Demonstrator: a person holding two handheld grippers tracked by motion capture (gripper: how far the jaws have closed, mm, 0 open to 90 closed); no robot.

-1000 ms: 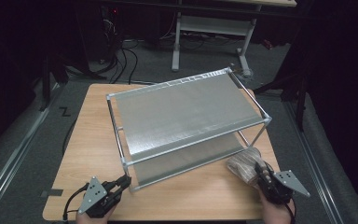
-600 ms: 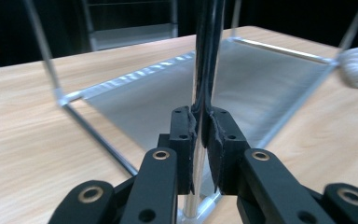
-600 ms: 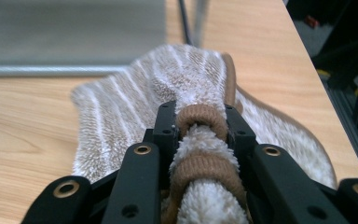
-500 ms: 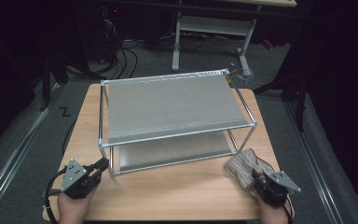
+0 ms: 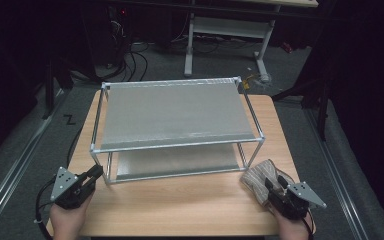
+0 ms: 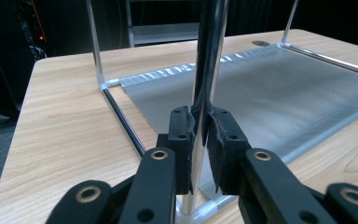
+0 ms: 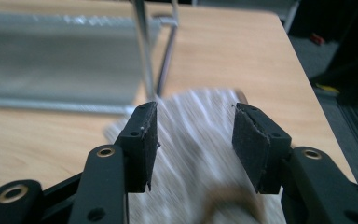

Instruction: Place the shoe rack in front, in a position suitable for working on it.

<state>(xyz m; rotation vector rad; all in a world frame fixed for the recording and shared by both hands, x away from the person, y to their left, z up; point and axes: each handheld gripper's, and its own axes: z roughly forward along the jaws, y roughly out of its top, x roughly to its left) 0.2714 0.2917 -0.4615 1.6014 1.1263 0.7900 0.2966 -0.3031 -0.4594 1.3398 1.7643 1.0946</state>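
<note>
Showing no legible writing: rack

Left tool clamped, right tool agape.

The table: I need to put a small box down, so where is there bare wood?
Bare wood runs along the table's near edge, between the left gripper, clamped on the rack's front-left post, and the striped cloth by the right gripper. Narrow strips flank the rack. The rack covers the middle; the near right corner is crowded.

Glossy metal rack, striped woven cloth, matt wooden table.
</note>
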